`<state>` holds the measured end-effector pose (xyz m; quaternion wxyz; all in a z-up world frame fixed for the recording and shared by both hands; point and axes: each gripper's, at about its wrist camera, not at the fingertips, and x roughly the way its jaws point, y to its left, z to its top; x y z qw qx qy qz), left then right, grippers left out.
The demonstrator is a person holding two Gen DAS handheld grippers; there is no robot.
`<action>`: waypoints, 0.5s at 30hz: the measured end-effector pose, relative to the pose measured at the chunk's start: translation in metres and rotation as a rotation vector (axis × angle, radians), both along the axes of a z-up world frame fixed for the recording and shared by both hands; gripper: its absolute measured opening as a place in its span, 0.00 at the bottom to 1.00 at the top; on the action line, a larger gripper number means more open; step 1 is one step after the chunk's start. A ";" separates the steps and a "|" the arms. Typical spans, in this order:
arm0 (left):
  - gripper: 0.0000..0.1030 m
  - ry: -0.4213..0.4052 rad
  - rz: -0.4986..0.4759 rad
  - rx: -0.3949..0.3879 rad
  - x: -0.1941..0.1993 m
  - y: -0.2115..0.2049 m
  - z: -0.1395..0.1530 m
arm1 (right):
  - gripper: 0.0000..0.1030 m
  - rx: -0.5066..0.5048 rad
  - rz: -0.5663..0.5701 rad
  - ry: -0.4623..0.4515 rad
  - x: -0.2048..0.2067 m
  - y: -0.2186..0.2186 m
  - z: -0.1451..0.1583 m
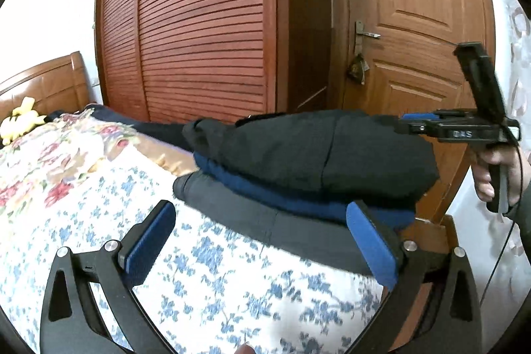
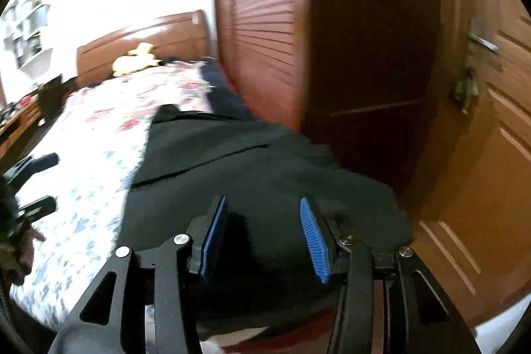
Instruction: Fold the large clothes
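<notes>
Left wrist view, nine o'clock: yellow plush toy [image 1: 20, 118] against wooden headboard [image 1: 49, 82], flowered bedspread [image 1: 215, 287] running toward six. Low centre: left gripper [image 1: 260, 211] spread to full width, pads clear of cloth, nothing pinched. Just past centre, toward three o'clock: pile at the foot of the bed, with black garment [image 1: 315, 155] on top, navy garment [image 1: 265, 191] under it, grey garment [image 1: 225, 198] at the bottom, edges roughly squared. At three o'clock: right gripper [image 1: 411, 121] in a hand [image 1: 494, 175], tips at the black garment's far edge.

Right wrist view: jaws partly apart above the black garment, no fold caught between the pads.

Judged from this: folding and stacking of three pieces done; perhaps a final smoothing of the top piece left. More dark cloth at ten o'clock beside the wardrobe [image 1: 199, 22]; folded or not, impossible to tell.

Containers: only the wardrobe, louvred doors shut, contents hidden.
</notes>
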<state>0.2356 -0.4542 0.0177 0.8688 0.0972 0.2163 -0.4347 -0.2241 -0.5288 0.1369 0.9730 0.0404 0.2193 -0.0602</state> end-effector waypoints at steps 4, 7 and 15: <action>1.00 -0.001 0.010 0.007 -0.010 0.017 -0.005 | 0.46 -0.021 -0.013 0.046 -0.015 0.006 -0.013; 1.00 -0.010 0.017 0.002 -0.017 0.031 -0.003 | 0.46 -0.055 -0.071 0.106 -0.017 -0.008 -0.029; 1.00 -0.023 0.059 -0.024 -0.033 0.065 0.013 | 0.46 -0.036 -0.138 0.059 -0.051 -0.017 0.001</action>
